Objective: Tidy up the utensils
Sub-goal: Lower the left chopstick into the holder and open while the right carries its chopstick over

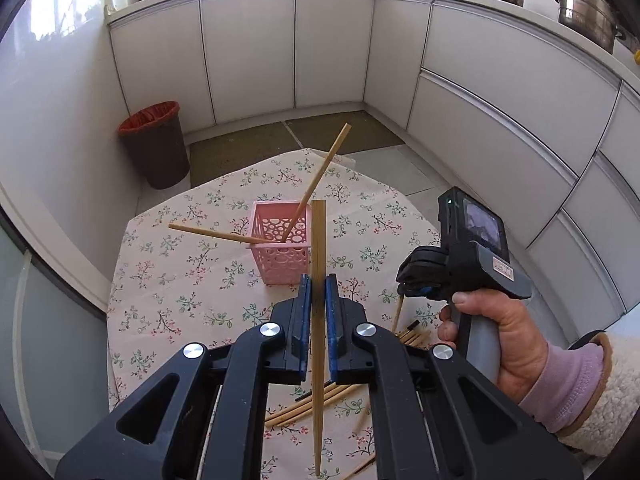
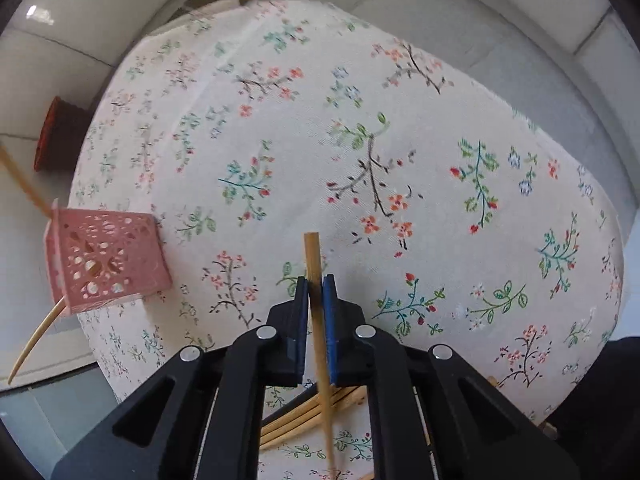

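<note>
**Light sticks, 1 in each hand, holder waiting**

My left gripper (image 1: pixel 318 296) has its jaws clamped on 1 bamboo chopstick (image 1: pixel 318 248), which stands nearly upright between the blue pads, thick end up and thin tip hanging low. My right gripper (image 2: pixel 316 296) has its jaws shut on a second chopstick (image 2: pixel 313 256), gripped near its thick end, while the thin tip trails down to the loose pile (image 2: pixel 304 412) on the cloth.

These sticks look very light, stiff and smooth, so I judge they could pivot or slide in the pads if I swing fast. A hold a little above the middle seems best to me: it keeps the stick from tipping and leaves a long tip free to steer into the opening. The right hold, close to the end, may let its stick swing.

The pink holder (image 1: pixel 282 246) stands on the bench, just beyond my left jaws. It is thin perforated plastic and probably light enough to topple if nudged. 2 chopsticks already lean out of it, 1 tilted far to the left, 1 rising to the right, and they narrow the free opening.

The bench (image 1: pixel 168 280) carries a floral cloth, soft and likely to ruck under a dragged tip. Around it are white kitchen cabinets (image 1: pixel 248 48), a tiled floor, a brown bin (image 1: pixel 156 144) with a red liner, and steel pots (image 1: pixel 586 12) on the counter.
</note>
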`<state>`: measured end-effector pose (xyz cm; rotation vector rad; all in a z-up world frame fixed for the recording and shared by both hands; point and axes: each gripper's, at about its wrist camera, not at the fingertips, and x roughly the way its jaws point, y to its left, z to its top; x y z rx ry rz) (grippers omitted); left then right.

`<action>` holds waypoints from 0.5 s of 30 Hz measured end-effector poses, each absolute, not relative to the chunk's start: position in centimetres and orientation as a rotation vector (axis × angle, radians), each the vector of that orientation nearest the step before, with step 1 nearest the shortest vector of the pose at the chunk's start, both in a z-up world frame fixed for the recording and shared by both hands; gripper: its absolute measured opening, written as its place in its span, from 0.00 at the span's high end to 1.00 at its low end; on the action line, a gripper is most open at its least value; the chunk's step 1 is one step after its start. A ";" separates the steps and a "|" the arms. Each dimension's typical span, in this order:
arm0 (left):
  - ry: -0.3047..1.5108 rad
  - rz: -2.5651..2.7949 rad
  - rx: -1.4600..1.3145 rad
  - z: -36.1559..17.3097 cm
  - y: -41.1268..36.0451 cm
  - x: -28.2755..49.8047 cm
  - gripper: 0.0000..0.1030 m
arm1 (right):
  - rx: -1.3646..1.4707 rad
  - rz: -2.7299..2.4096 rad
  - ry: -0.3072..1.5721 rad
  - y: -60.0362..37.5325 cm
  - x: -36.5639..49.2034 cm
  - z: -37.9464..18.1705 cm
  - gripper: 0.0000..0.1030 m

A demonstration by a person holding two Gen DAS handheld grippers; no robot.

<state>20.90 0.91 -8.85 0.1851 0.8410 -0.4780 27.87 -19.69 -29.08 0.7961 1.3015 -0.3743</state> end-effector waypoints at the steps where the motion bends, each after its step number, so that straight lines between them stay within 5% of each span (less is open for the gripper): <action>1: 0.835 -0.475 0.184 -8.6 0.9 20.7 0.94 | 0.778 -0.349 1.274 -19.4 27.7 -27.9 0.93; 15: 0.755 -0.432 0.056 -4.0 1.3 18.6 0.94 | 0.514 -0.073 0.940 -19.2 21.9 -11.0 0.93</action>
